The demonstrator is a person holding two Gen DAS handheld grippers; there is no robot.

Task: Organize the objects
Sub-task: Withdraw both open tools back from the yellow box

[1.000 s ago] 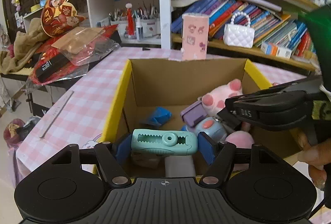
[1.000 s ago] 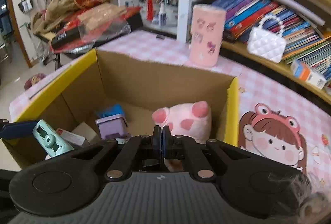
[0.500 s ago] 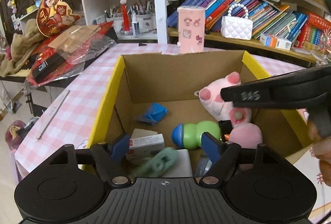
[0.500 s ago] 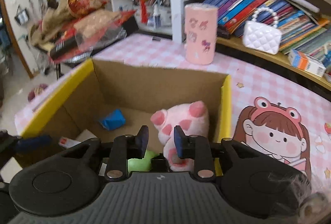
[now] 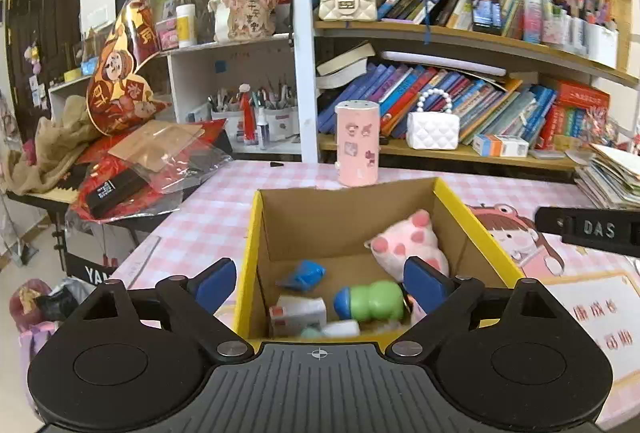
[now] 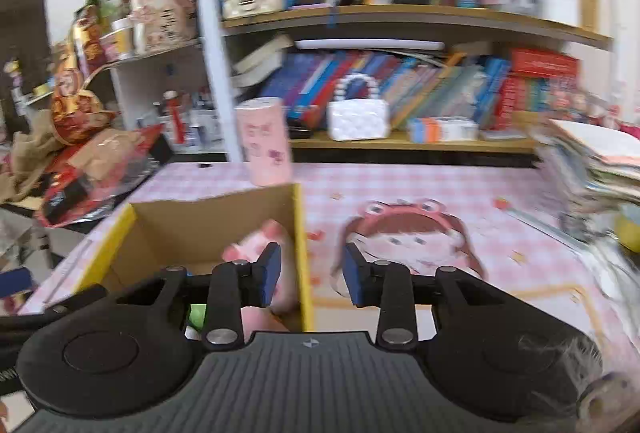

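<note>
The left gripper [image 5: 318, 279] hangs over the near rim of the cardboard box [image 5: 474, 229], its jaws spread wide after just opening, nothing between them. Inside the box, going left to right, lie a blue crumpled piece [image 5: 305, 274], a small white carton [image 5: 298, 313], a green and blue toy [image 5: 370, 300] and a pink plush pig [image 5: 410, 243] against the right wall. A pale teal thing at the box's near edge is mostly cut off by the gripper body and cannot be made out. The right gripper [image 6: 312, 275] straddles the box's right wall, its jaws partly apart after just opening, gripping nothing; that view is blurred. Right of the box the pink checked tablecloth [image 6: 440, 185] lies open up to a paper stack [image 6: 592, 161].
</note>
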